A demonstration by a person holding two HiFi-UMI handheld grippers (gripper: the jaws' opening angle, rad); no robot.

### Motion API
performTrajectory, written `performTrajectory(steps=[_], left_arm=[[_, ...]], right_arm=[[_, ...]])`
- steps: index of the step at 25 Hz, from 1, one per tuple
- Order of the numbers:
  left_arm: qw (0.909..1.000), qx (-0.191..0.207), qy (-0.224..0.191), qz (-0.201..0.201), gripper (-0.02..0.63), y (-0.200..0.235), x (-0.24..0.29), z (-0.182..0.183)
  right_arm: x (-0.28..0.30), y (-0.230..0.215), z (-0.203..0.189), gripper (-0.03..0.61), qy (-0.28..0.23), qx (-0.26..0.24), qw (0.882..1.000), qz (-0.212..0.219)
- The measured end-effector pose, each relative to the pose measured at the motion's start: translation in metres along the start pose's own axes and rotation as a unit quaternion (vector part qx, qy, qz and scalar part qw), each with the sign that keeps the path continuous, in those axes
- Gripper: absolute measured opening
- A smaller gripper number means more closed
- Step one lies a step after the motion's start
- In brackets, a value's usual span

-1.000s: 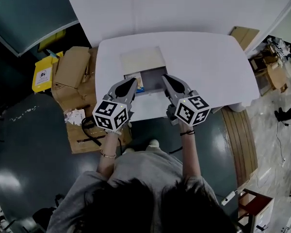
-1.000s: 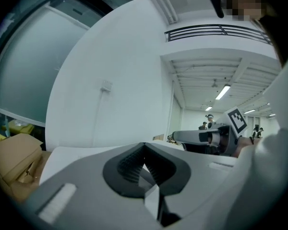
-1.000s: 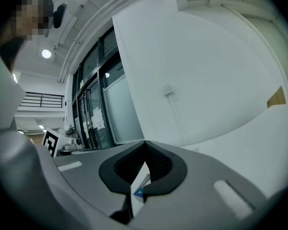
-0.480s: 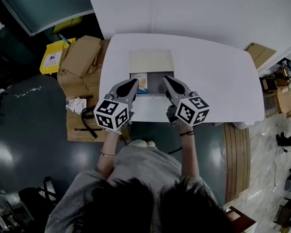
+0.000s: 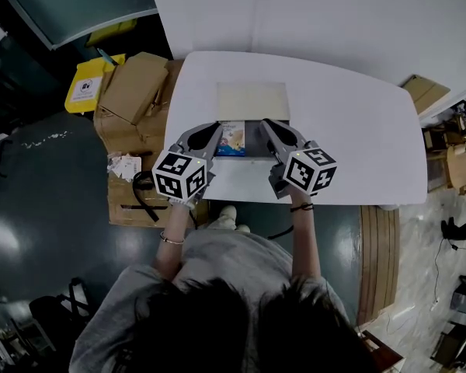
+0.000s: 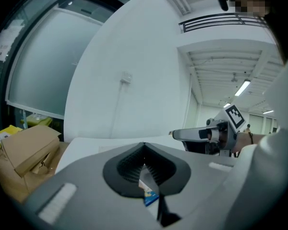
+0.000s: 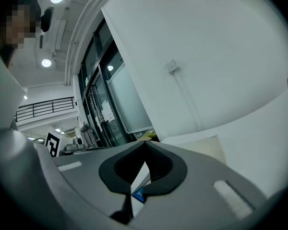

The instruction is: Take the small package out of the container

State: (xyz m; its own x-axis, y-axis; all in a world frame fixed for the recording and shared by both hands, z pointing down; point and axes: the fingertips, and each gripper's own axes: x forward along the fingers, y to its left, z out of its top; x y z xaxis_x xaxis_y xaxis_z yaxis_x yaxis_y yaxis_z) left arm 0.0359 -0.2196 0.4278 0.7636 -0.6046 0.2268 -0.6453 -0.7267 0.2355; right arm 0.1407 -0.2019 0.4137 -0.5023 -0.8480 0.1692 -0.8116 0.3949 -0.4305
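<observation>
The small package (image 5: 231, 139), printed in blue, lies flat in the left part of the shallow grey container (image 5: 258, 141). The container sits near the front edge of the white tabletop (image 5: 349, 115), with a cream lid or flap (image 5: 252, 99) just beyond it. The left tongs (image 5: 216, 130) hover at the package's left edge and the right tongs (image 5: 267, 124) over the container's right part. Both are closed tip to tip and hold nothing. In each gripper view a sliver of the package (image 6: 149, 195) shows below the joined jaws. To do this step well, the left tongs, being nearer, should probably spread before dropping further. They should then come in low and catch the package by a free edge or corner, since a flat thing on a tray floor offers little to pinch from above. The right tongs could press on the container's wall so that it does not slide or lift with the package. A second ago the package showed only as a narrow strip beside the left tongs. Now most of its face is open between the two, and the tongs sit lower toward the container, as shut as they were.
</observation>
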Motion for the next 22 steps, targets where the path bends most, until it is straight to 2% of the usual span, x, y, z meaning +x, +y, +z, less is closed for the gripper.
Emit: performTrajectory(steps=[13, 22], left_arm=[[0.9989, -0.029, 0.036, -0.009, -0.008, 0.028, 0.023, -0.022], [0.9953, -0.064, 0.072, 0.007, -0.008, 0.031, 0.03, -0.055]], right_arm=[[0.036, -0.02, -0.033, 0.012, 0.061, 0.023, 0.998, 0.019], [0.049, -0.029, -0.055, 0.012, 0.145, 0.025, 0.988, 0.05]])
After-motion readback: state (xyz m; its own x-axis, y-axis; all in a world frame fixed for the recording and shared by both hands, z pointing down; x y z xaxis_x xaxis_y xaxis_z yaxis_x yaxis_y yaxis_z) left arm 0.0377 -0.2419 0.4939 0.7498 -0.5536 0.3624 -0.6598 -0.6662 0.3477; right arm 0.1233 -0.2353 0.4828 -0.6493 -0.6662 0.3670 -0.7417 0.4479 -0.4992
